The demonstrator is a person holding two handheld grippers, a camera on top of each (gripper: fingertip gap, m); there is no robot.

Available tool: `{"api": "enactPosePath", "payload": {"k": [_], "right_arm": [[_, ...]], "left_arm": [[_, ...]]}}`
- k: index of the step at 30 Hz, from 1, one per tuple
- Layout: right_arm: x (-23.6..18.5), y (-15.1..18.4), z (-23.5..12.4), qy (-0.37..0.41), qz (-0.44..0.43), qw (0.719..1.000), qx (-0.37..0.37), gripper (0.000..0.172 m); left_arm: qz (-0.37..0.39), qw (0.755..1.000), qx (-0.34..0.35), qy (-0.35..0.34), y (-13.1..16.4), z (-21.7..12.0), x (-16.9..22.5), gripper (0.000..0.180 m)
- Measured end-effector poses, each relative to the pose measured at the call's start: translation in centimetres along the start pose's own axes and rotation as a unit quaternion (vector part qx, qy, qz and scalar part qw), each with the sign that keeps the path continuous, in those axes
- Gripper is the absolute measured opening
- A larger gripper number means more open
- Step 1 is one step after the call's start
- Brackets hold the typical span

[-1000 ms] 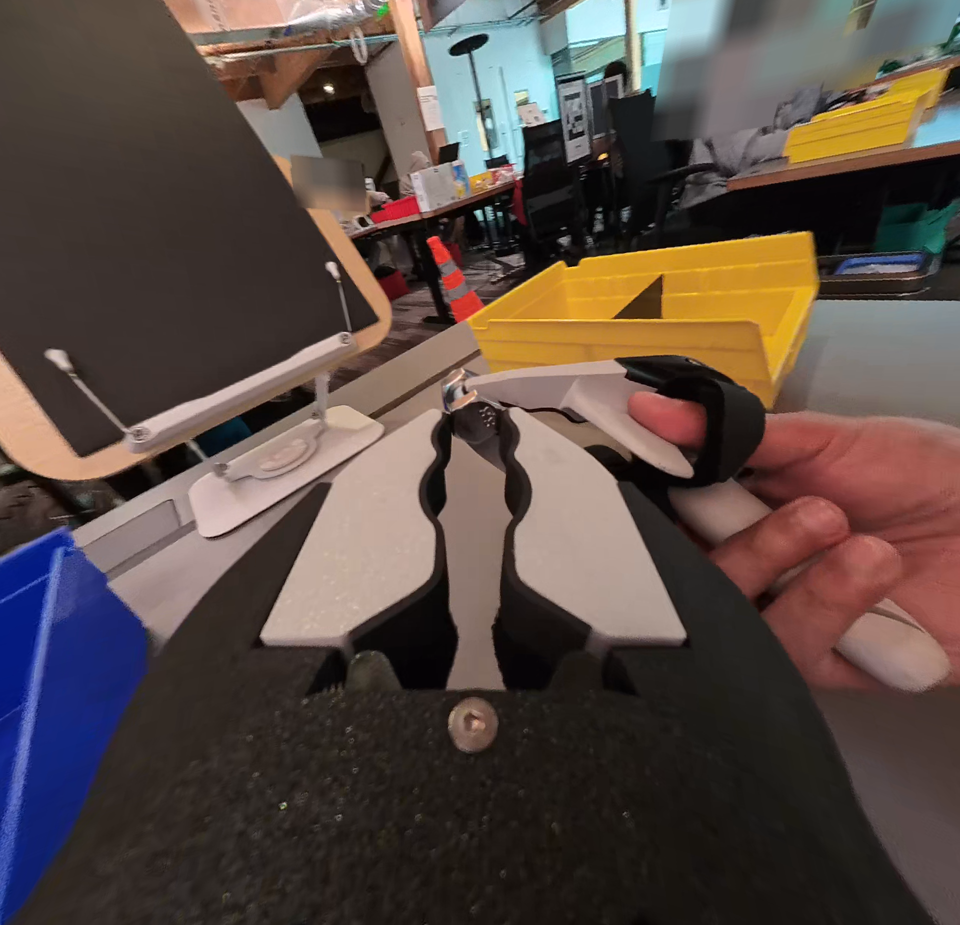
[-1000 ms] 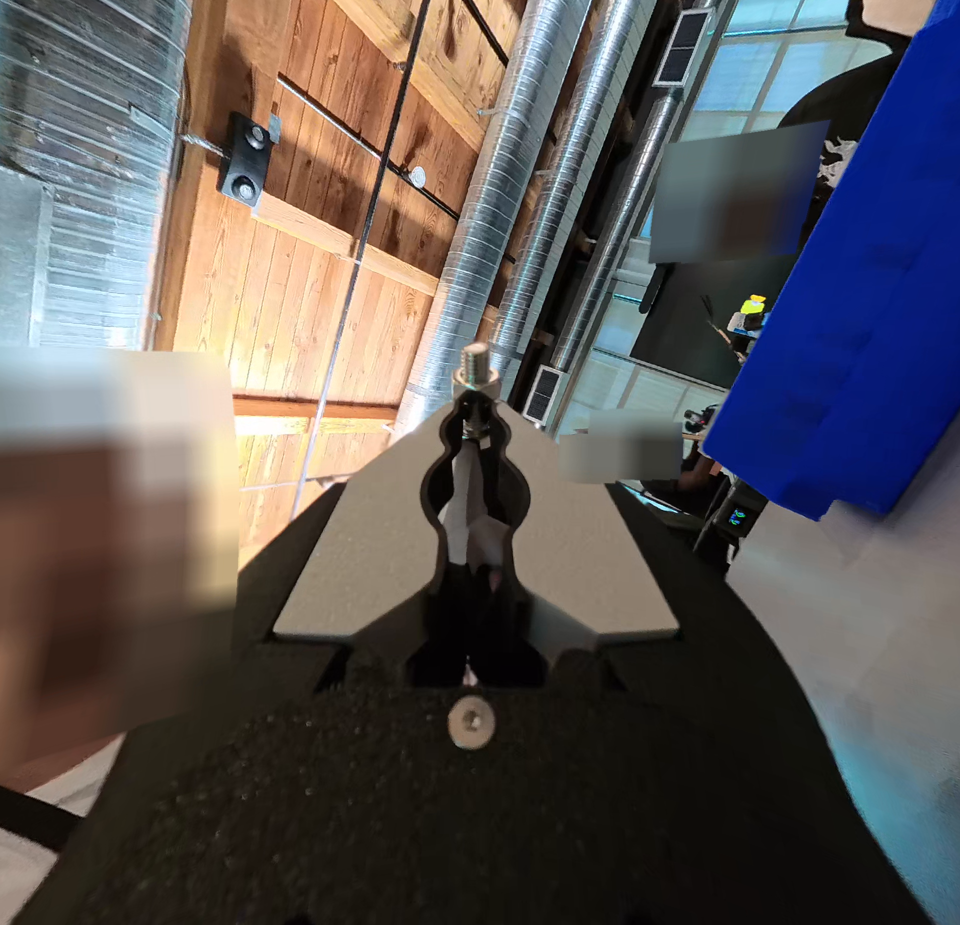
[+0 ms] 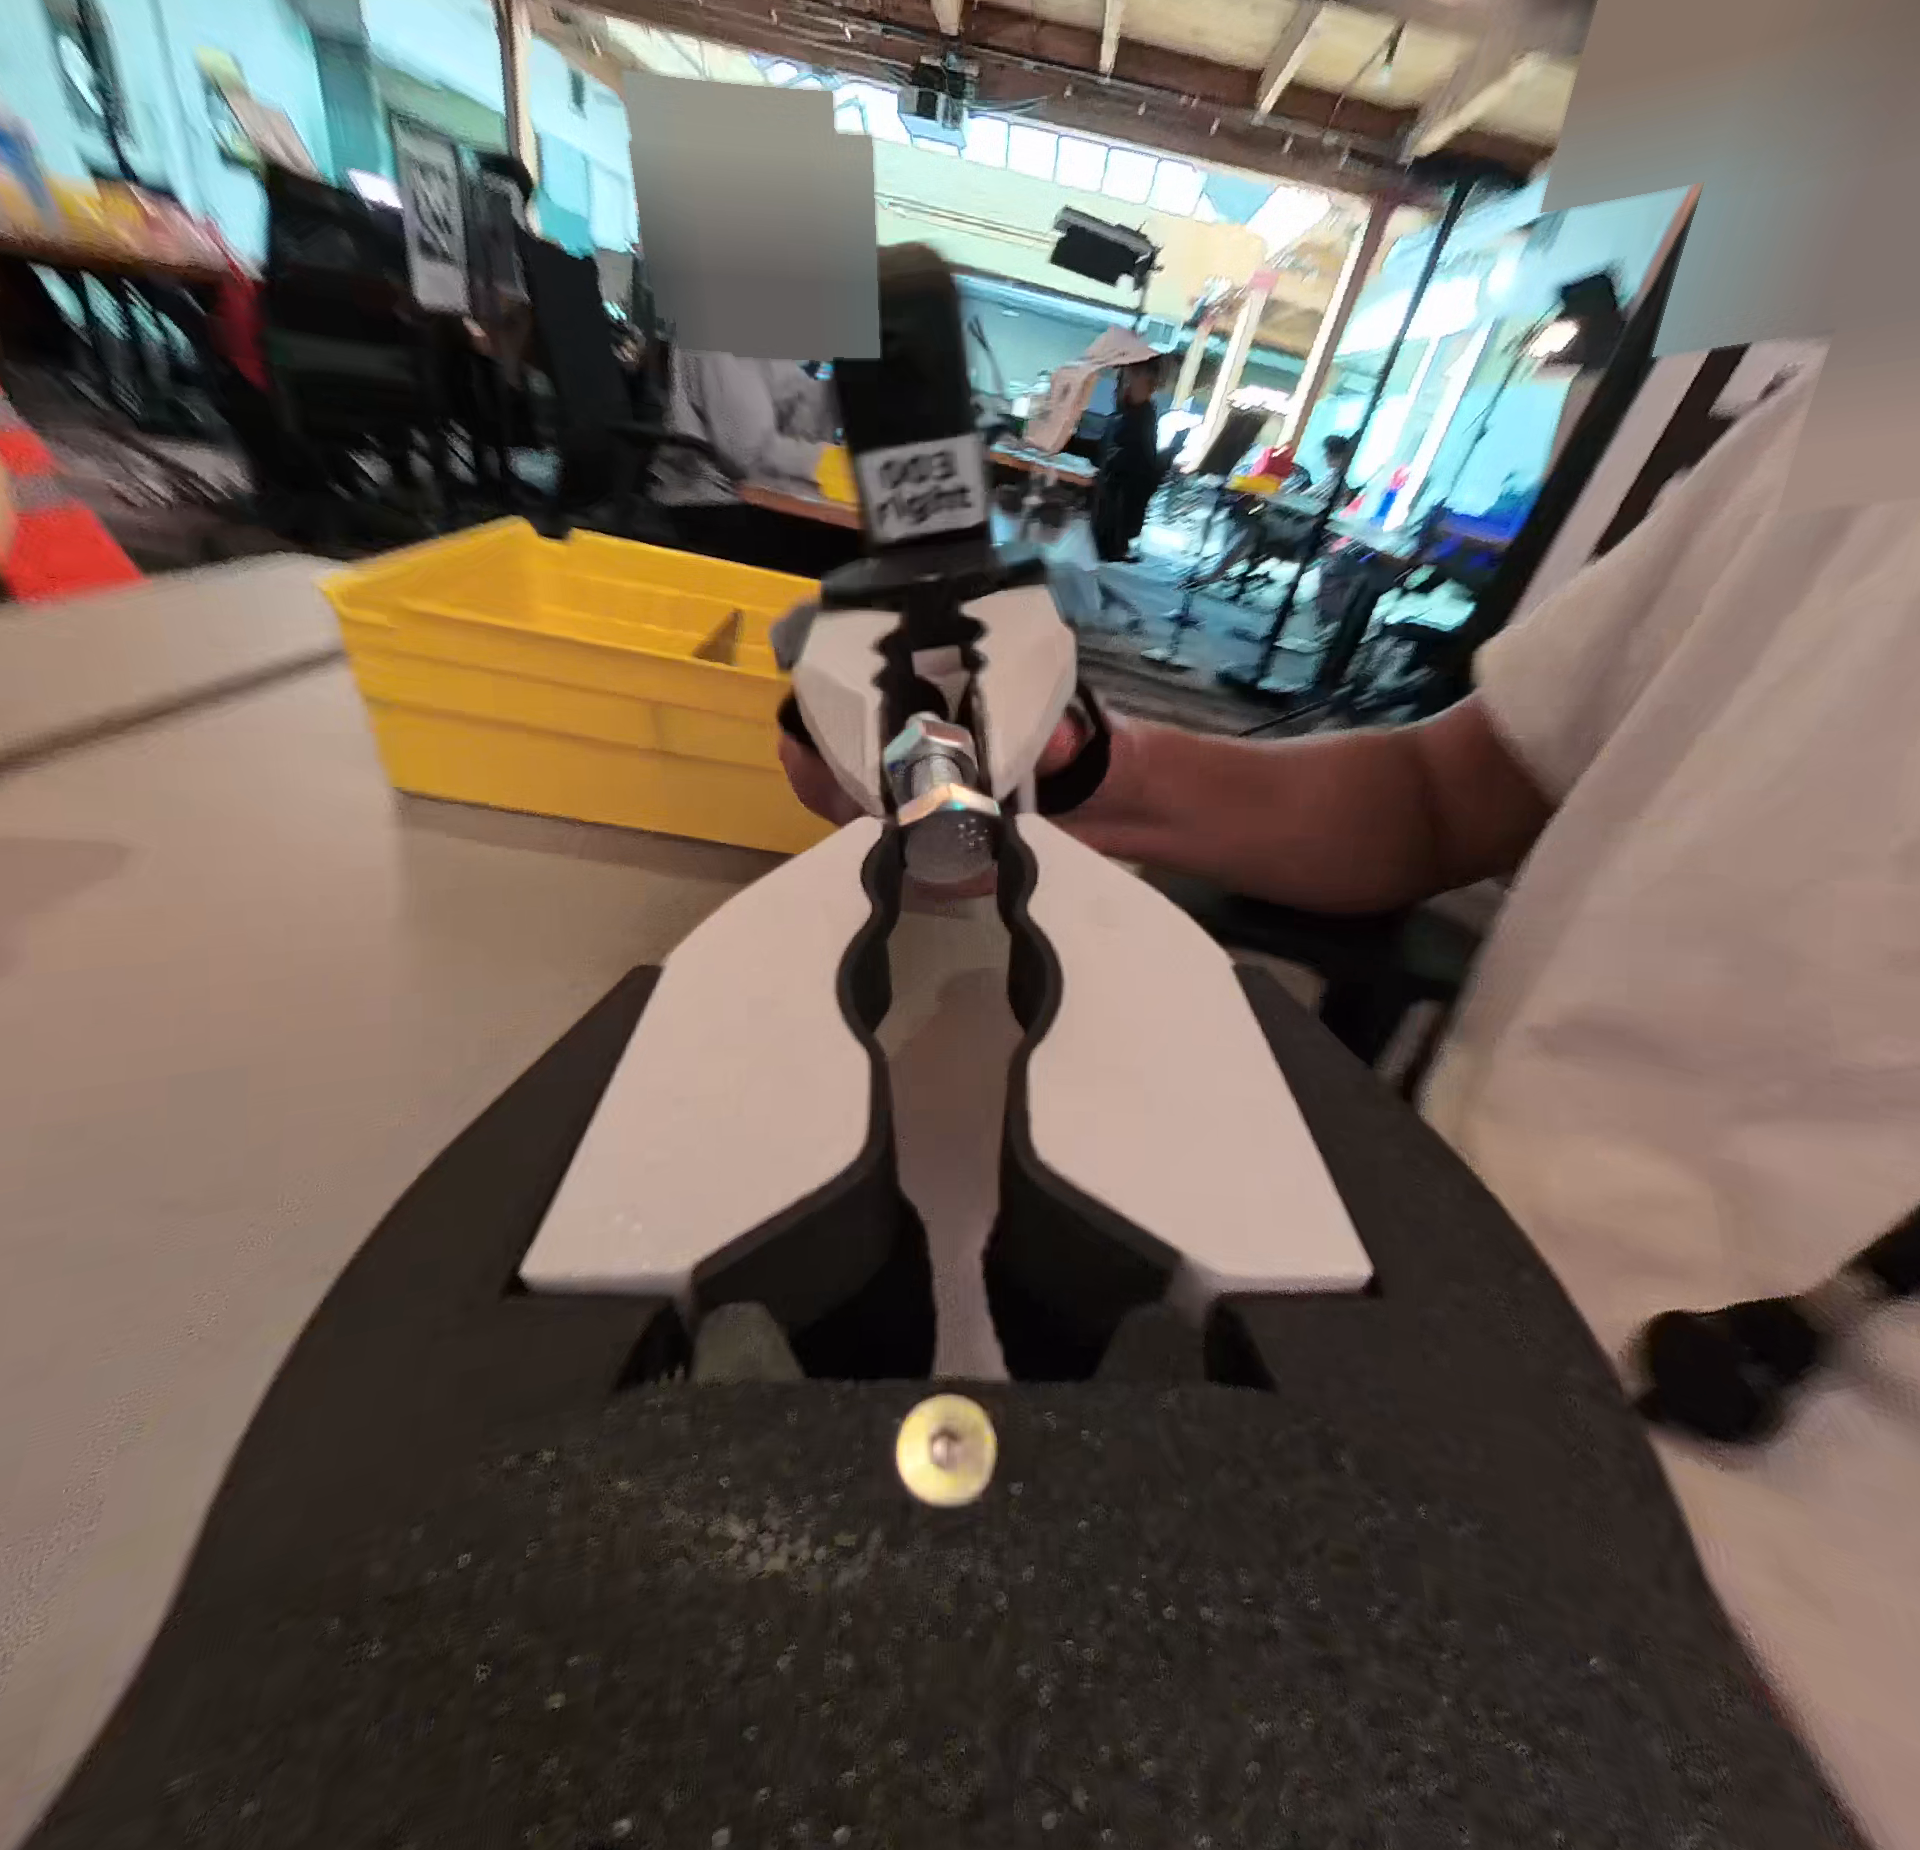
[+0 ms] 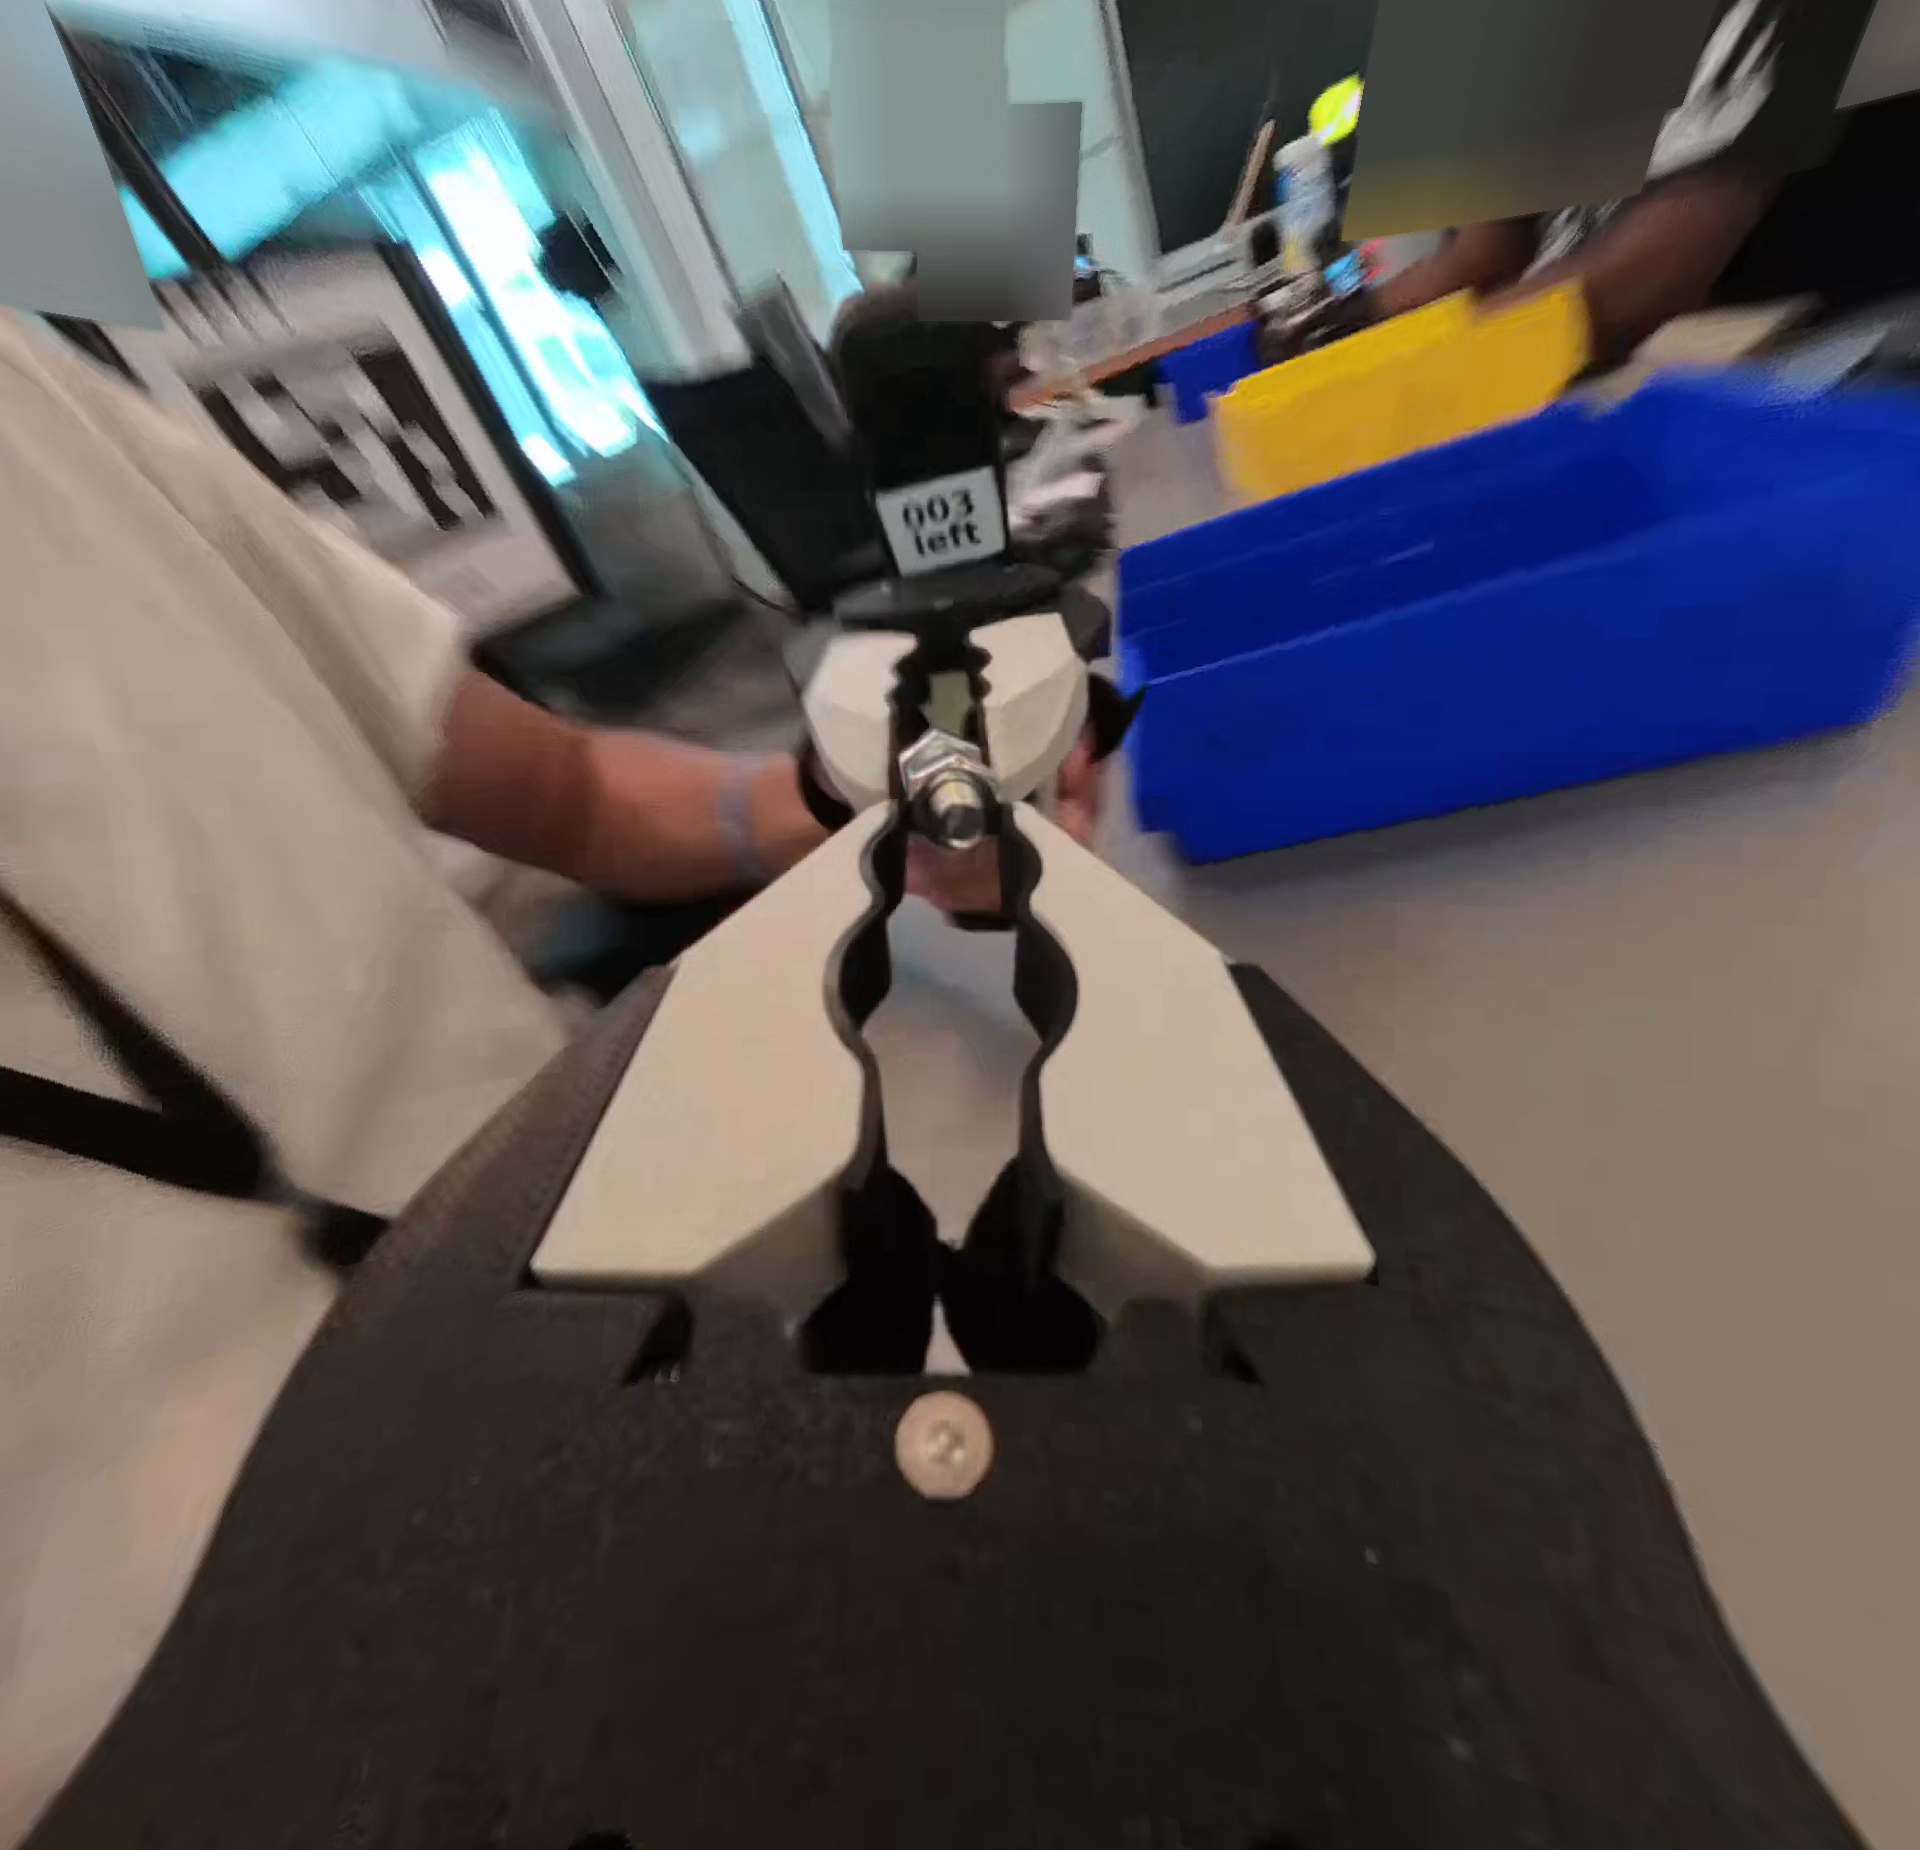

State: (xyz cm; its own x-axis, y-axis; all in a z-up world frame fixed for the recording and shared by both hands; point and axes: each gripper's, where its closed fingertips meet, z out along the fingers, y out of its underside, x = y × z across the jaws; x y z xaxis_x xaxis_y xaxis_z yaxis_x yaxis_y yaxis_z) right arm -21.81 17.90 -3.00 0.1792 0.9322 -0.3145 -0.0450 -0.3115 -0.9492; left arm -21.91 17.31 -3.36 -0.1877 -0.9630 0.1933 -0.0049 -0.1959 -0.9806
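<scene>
— Starting with the biggest?

— White shirt (image 3: 1683, 865) filling the right edge of the left wrist view, cut off on two sides, grey patches overhead. Then the pale worktop (image 3: 260, 969), running out of frame to the left.

— Bins?

— Yellow bin (image 3: 582, 678) on the worktop beyond the left gripper (image 3: 945, 834), far corner hidden behind the right gripper (image 4: 951, 824), floor of the bin out of sight. Blue bin (image 4: 1507, 657) in the right wrist view, smeared by blur and cut off at the right edge. Second yellow bin (image 4: 1403, 398) behind it, too blurred to detail.

— Grippers themselves?

— Tip to tip above the worktop, pointing at each other. Whatever grips them mostly hidden behind the white fingers; only a forearm (image 3: 1299, 824) plain.

— Jaws?

— Left jaws clamped on the hex head of a steel bolt (image 3: 943, 844), pads pressed to both sides. Right jaws closed on the hex nut (image 3: 925, 746) partway along the shank. Harder to judge from the right wrist view: shiny metal filling the gap at the tips, nut and thread end merged by blur.

— Bolt's place?

— In the air, bridging the two sets of tips, clear of the worktop.
</scene>
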Motion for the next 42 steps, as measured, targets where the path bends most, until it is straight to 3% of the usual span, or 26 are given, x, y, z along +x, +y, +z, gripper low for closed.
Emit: {"api": "enactPosePath", "payload": {"k": [2, 3, 7, 8, 9, 11, 14, 17, 20, 23, 26, 36, 42], "right_arm": [[0.1, 0.5, 0.1, 0.073, -0.175, 0.981, -0.040, 0.017], [0.3, 0.5, 0.1, 0.116, -0.262, 0.957, -0.055, 0.017], [0.6, 0.8, -0.3, 0.238, -0.532, 0.806, -0.106, 0.017], [0.6, 0.8, -0.3, 0.253, -0.570, 0.774, -0.110, 0.017], [0.6, 0.9, -0.4, 0.261, -0.583, 0.761, -0.113, 0.017], [0.7, 1.2, -0.4, 0.258, -0.553, 0.784, -0.117, 0.017], [0.4, 1.4, -0.4, 0.229, -0.480, 0.840, -0.105, 0.017], [0.2, 1.0, -0.5, 0.199, -0.386, 0.897, -0.078, 0.017], [0.7, 1.1, -0.8, 0.164, -0.276, 0.944, -0.073, 0.017], [0.7, 1.9, -0.6, 0.095, -0.145, 0.981, -0.087, 0.017], [0.8, 2.0, -0.7, 0.063, -0.082, 0.991, -0.082, 0.017], [1.0, 3.8, 0.1, 0.098, -0.163, 0.972, -0.140, 0.017], [0.8, 3.5, 0.3, 0.083, -0.133, 0.980, -0.120, 0.017]], "left_arm": [[-0.100, 0.995, -0.003, 0.032, -0.3, -0.2, 0.2, 0.017], [-0.132, 0.990, -0.002, 0.041, -0.3, -0.2, 0.1, 0.017], [-0.158, 0.986, -0.015, 0.048, 0.2, -0.1, 0.0, 0.017], [-0.157, 0.986, -0.022, 0.049, 0.4, 0.0, 0.1, 0.017], [-0.156, 0.986, -0.027, 0.048, 0.5, 0.0, 0.1, 0.017], [-0.141, 0.989, -0.031, 0.041, 0.7, 0.0, 0.1, 0.017], [-0.072, 0.996, -0.022, 0.042, 0.7, 0.1, 0.2, 0.017], [0.019, 0.999, -0.029, 0.021, 1.1, -0.1, -0.1, 0.030], [0.066, 0.996, -0.066, 0.004, 2.0, -0.4, -0.6, 0.039], [0.139, 0.988, -0.059, -0.013, 1.8, -0.6, -0.8, 0.040], [0.177, 0.982, -0.067, -0.020, 2.2, -0.6, -0.7, 0.032], [0.084, 0.993, -0.078, -0.003, 2.7, -0.3, -1.0, 0.028], [0.118, 0.989, -0.087, -0.002, 2.9, -0.3, -0.6, 0.018]]}}
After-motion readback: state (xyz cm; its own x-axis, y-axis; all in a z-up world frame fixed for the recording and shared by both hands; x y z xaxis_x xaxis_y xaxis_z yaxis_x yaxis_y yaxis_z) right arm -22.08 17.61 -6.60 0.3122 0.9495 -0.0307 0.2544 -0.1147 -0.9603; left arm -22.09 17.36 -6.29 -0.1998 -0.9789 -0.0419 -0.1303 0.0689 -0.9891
